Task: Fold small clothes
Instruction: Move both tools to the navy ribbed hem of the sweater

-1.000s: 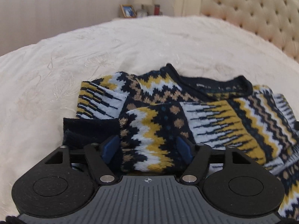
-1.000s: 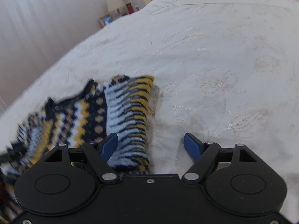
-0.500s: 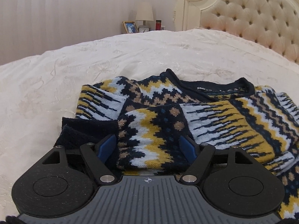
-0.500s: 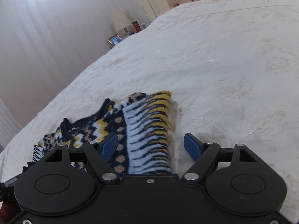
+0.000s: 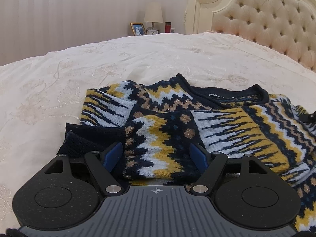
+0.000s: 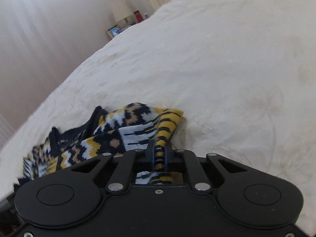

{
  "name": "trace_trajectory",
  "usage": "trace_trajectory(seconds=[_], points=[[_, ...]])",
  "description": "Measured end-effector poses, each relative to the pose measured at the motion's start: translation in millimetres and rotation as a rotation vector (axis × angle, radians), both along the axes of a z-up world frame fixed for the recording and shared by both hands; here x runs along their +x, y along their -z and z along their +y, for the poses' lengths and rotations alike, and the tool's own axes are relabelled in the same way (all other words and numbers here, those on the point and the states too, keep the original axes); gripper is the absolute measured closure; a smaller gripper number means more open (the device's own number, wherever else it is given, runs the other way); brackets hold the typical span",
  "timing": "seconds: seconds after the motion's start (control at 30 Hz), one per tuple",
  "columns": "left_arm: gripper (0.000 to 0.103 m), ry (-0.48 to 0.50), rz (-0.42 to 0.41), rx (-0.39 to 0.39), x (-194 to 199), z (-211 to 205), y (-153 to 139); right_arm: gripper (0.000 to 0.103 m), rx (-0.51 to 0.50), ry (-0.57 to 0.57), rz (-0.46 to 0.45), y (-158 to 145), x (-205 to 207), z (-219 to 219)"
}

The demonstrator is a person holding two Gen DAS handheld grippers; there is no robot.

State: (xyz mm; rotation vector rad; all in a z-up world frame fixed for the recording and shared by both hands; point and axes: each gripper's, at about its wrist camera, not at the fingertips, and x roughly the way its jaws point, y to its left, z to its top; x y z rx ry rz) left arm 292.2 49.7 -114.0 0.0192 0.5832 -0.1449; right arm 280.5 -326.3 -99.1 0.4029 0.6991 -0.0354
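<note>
- The right gripper (image 6: 159, 154) is pinched tight on a yellow-and-black striped fold of the sweater (image 6: 110, 138); the knit stands up as a thin ridge between the two dark pads and runs back under the tool.
- The left gripper (image 5: 157, 154) stands wide, its blue pads (image 5: 113, 154) on either side of a folded sleeve; whether they touch the knit I cannot tell, and nothing is squeezed.
- Both tools are matt black plastic with round speckled discs and bright metal pivot pins; the left one has a ribbed grey plate in the middle.
- The sweater is a thick, nubbly knit in navy, mustard, pale blue and tan, with zigzags, dots and jagged stripes; some tan stitches glint.
- It lies on the bed (image 5: 138, 59), sleeves laid across the body, rolled navy neckband (image 5: 227, 93) at the far side with a small white label inside.
- A plain navy ribbed cuff (image 5: 92, 136) sticks out just left of the left gripper.
- The bed cover is cream, slightly shiny, with raised flower embroidery and soft creases.
- Behind, in the left view, a cream headboard (image 5: 266, 23), button-tufted, in a carved frame.
- Beside it stand a lamp (image 5: 153, 15), a framed photo (image 5: 137, 29), a small clock and a red bottle (image 5: 167, 27).
- The wall is pale with fine vertical ribs.
</note>
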Motion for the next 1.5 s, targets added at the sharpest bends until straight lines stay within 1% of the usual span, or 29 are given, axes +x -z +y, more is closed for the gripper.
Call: trace_trajectory(seconds=[0.07,0.1,0.17,0.2,0.23,0.3,0.33,0.37,0.5,0.53,0.57,0.63,0.7,0.73,0.8,0.87,0.93,1.0,1.1,1.17,1.27,1.37,1.5], points=[[0.029,0.0,0.001,-0.003,0,0,0,0.089,-0.088,0.014,-0.003,-7,-9,5],[0.029,0.001,0.001,-0.002,1,0,0,0.089,-0.112,0.025,0.015,-6,-10,4],[0.029,0.001,0.002,-0.001,1,0,0,0.089,-0.093,0.036,0.08,6,-7,1],[0.029,0.001,0.005,0.003,1,-1,-1,0.089,-0.086,0.038,0.089,11,-6,1],[0.029,0.001,0.008,0.009,2,-2,-1,0.085,-0.093,0.043,0.077,13,-7,0],[0.028,0.004,0.014,0.018,3,-3,-2,0.069,-0.105,0.05,0.069,9,-11,0],[0.028,0.006,0.02,0.023,3,-3,-3,0.053,-0.112,0.062,0.071,5,-16,1],[0.028,0.01,0.026,0.025,4,-3,-4,0.043,-0.114,0.067,0.068,-1,-22,2],[0.027,0.044,0.078,0.03,5,-1,-14,0.034,-0.092,0.042,0.049,-23,-59,7],[0.027,0.053,0.098,0.024,4,1,-18,0.029,-0.096,0.034,0.049,-29,-68,10],[0.027,0.062,0.118,0.01,2,2,-24,0.025,-0.099,0.025,0.051,-34,-78,12],[0.027,0.059,0.148,-0.016,-8,6,-34,0.022,-0.094,0.004,0.061,-44,-94,17],[0.027,0.048,0.165,-0.052,-24,11,-45,0.014,-0.08,-0.016,0.078,-49,-106,26],[0.027,0.045,0.172,-0.072,-33,14,-49,0.008,-0.074,-0.022,0.087,-52,-111,31],[0.027,0.04,0.192,-0.102,-54,20,-58,0.007,-0.062,-0.03,0.097,-57,-127,39],[0.027,0.044,0.223,-0.108,-73,25,-65,0.006,-0.065,-0.026,0.11,-62,-142,48],[0.027,0.055,0.241,-0.093,-95,29,-69,0.006,-0.068,-0.012,0.12,-68,-156,55],[0.027,0.063,0.239,-0.072,-119,32,-73,0.005,-0.068,-0.018,0.133,-70,-168,63],[0.026,0.07,0.244,-0.071,-150,36,-75,0.005,-0.072,-0.031,0.161,-74,-191,71],[0.026,0.054,0.268,-0.085,-169,39,-72,0.005,-0.054,-0.04,0.181,-75,-203,76],[0.026,0.042,0.318,-0.109,-192,42,-63,0.005,-0.017,-0.037,0.258,-71,-219,79],[0.026,0.047,0.347,-0.136,-213,42,-55,0.004,0.014,-0.056,0.336,-63,-232,81],[0.026,0.058,0.391,-0.154,-230,40,-46,0.004,0.046,-0.084,0.411,-49,-246,83]])
